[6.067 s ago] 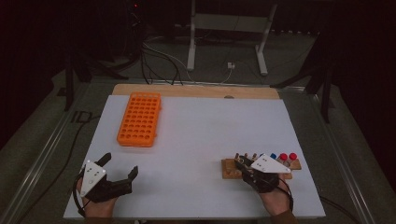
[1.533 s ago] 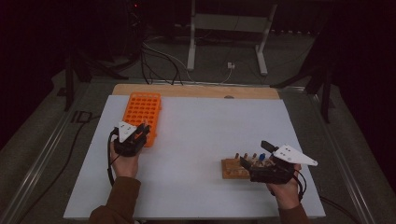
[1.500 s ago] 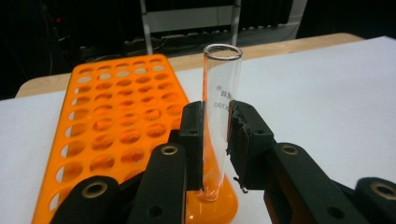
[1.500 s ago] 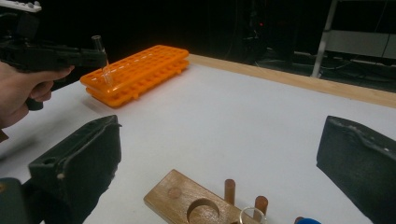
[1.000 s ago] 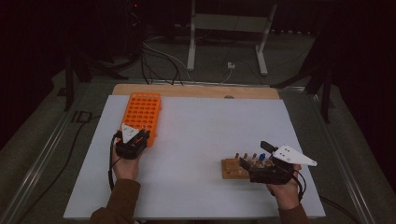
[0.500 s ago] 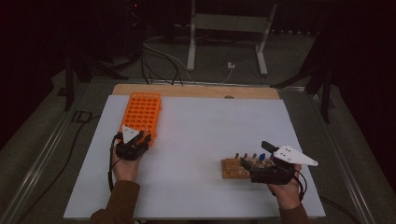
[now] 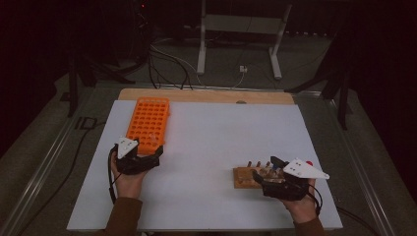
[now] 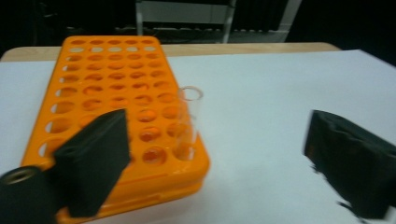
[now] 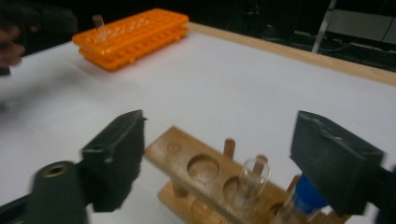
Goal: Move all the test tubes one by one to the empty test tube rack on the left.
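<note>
An orange tube rack [image 7: 147, 123] lies at the left of the white table. One clear tube [image 8: 189, 116] stands upright in a hole at its near right corner. My left gripper [image 8: 217, 126] is open just short of that tube; its jaws have just been opening and the pads are off the glass. At the right, my right gripper [image 9: 219, 123] straddles a wooden rack [image 9: 187, 149] that holds a clear tube [image 9: 254, 179] and a blue-capped tube [image 9: 303, 198]. Its jaws have just been closing, but they stand apart from the tubes and touch nothing.
A red cap [image 7: 309, 163] shows behind the right gripper's grey plate. The white sheet [image 7: 221, 132] ends at a wooden strip [image 7: 206, 96] on the far side. Metal stand legs [image 7: 201, 44] and floor cables [image 7: 167, 64] lie beyond the table.
The left gripper has let go of the clear tube, which now stands in the orange rack, and has drawn back a little toward the person. The right hand has stayed at the wooden rack.
</note>
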The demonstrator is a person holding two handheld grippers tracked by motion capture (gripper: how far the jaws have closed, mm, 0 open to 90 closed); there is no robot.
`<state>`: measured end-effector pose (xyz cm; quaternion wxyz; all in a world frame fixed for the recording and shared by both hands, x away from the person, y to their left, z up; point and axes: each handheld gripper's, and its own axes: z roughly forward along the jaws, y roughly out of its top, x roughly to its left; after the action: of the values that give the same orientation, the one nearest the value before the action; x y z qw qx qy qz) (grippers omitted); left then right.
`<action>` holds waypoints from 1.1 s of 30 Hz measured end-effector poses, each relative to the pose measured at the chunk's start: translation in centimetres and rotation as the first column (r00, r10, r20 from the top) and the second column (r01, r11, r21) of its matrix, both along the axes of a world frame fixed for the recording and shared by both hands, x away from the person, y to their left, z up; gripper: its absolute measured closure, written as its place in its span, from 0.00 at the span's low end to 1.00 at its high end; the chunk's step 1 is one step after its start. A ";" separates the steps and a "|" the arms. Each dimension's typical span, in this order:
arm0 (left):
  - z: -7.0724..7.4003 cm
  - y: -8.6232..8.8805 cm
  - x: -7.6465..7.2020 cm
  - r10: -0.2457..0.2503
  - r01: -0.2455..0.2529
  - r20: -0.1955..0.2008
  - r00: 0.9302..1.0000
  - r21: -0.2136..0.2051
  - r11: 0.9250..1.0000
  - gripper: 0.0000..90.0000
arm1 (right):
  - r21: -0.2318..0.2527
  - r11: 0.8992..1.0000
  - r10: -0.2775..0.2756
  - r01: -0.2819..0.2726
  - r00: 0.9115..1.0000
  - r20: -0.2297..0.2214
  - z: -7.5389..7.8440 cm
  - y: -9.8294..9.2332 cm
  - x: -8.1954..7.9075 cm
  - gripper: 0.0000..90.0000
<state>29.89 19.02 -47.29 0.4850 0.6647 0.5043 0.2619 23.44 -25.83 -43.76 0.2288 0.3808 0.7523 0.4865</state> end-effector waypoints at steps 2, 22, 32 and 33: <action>0.2 0.0 -0.2 -0.006 0.006 0.002 1.000 -0.007 1.000 0.01 | -0.022 1.000 -0.001 0.001 1.000 -0.004 -0.3 0.1 -0.1 0.26; 1.8 -0.4 -3.3 -0.106 0.108 0.066 0.992 -0.021 0.994 0.05 | -0.097 0.993 -0.067 0.064 0.998 -0.024 -2.2 0.2 0.4 0.74; 1.9 -0.4 -3.4 -0.113 0.114 0.076 0.991 -0.010 0.993 0.03 | -0.103 0.992 -0.077 0.074 0.996 -0.032 -2.5 0.2 0.6 0.84; 1.8 -0.5 -3.4 -0.120 0.121 0.075 0.990 -0.011 0.993 0.03 | -0.102 0.992 -0.076 0.072 0.996 -0.036 -2.4 0.2 0.6 0.84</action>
<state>26.46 18.48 -45.44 0.5234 0.6800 0.4470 0.2529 24.00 -25.61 -46.17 0.2507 0.4062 0.7655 0.4314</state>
